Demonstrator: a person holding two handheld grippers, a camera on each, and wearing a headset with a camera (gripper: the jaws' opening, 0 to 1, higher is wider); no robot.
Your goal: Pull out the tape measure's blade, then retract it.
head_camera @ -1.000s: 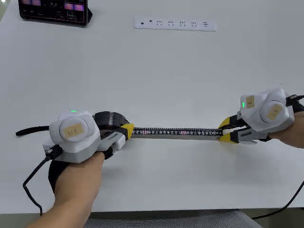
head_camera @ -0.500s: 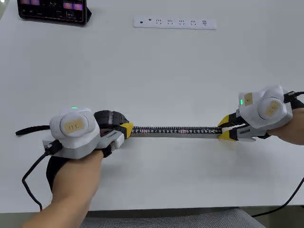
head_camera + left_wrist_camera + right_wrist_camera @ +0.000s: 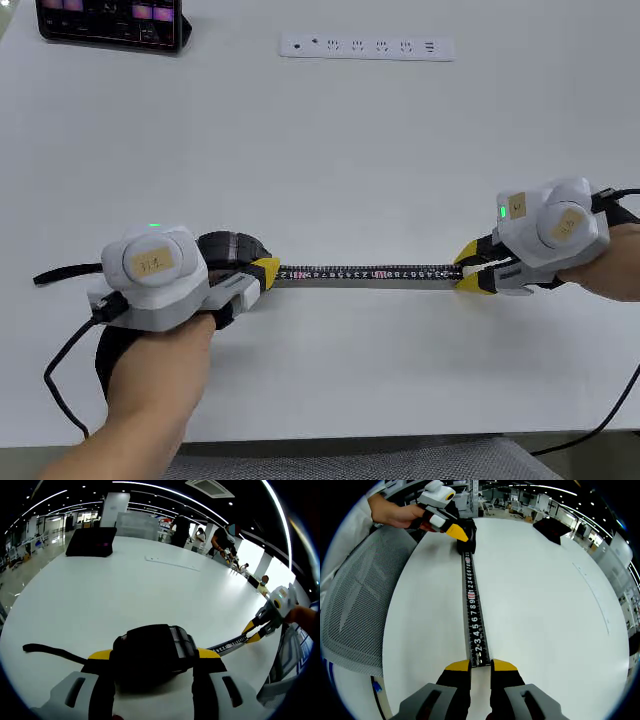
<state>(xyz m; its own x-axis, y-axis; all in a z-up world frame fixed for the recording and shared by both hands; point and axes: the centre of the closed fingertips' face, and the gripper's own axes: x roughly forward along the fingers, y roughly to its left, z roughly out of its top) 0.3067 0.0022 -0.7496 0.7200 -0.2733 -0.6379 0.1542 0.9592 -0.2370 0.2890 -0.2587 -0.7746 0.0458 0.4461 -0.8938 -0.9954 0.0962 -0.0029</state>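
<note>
Tape measure (image 3: 232,252): black case on the white desk (image 3: 330,150), near left, clamped between the left gripper's (image 3: 255,265) yellow-tipped fingers (image 3: 207,653). Blade (image 3: 365,273) drawn out, long axis running left to right, numbered face up, tip pointing right, pinched in the right gripper's (image 3: 470,272) closed fingers (image 3: 504,665).
</note>
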